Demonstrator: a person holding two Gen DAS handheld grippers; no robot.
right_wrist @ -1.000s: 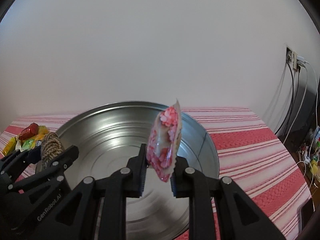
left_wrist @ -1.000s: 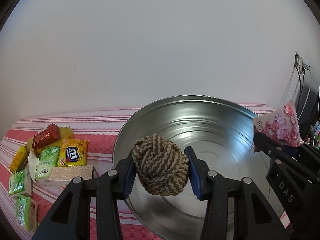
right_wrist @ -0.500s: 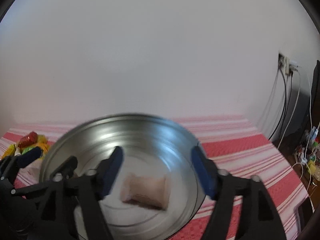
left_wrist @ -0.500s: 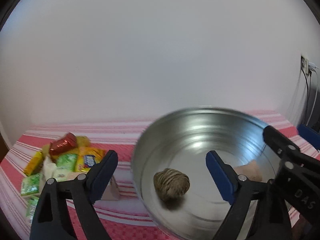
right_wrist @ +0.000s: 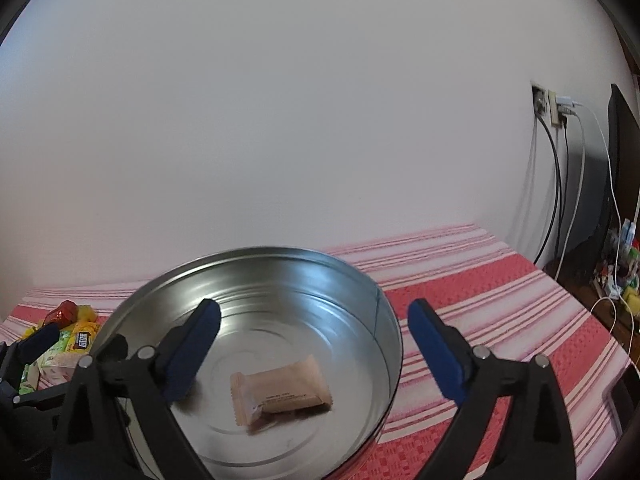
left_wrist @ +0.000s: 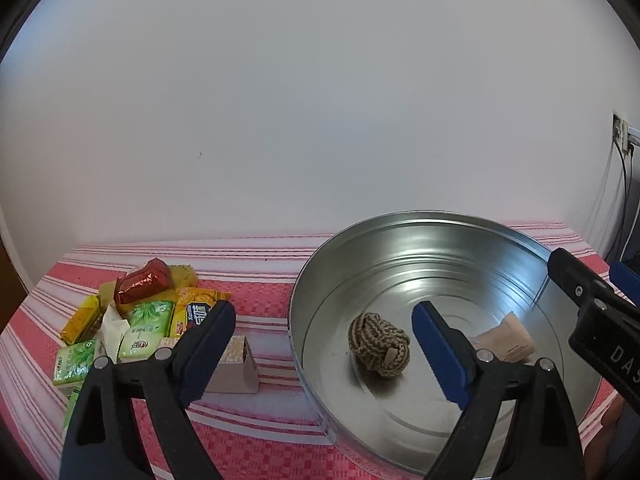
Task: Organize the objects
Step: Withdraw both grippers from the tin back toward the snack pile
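Note:
A round metal tin [left_wrist: 400,220] stands on the red striped cloth. Inside it lie a brown-and-cream rope knot ball [left_wrist: 379,344] and, to its right, a beige snack packet [left_wrist: 506,342]. My left gripper [left_wrist: 324,336] hangs open above the tin's near left rim, with nothing between its blue pads. From the right, my right gripper [left_wrist: 586,268] reaches over the tin. In the right wrist view, the right gripper [right_wrist: 316,344] has its jaws opening wide above the packet [right_wrist: 282,394], which lies flat on the tin [right_wrist: 260,250] floor, untouched. The ball is hidden there.
A pile of snack packets [left_wrist: 136,312] in green, yellow and red wrappers lies left of the tin, with a small carton [left_wrist: 236,368] beside it. A wall socket with cables [right_wrist: 556,120] and a cluttered shelf are at the far right, past the table edge.
Both grippers opened. The rope ball and the packet dropped from their pads into the tin and now lie still. The right jaws have spread wider since half a second ago.

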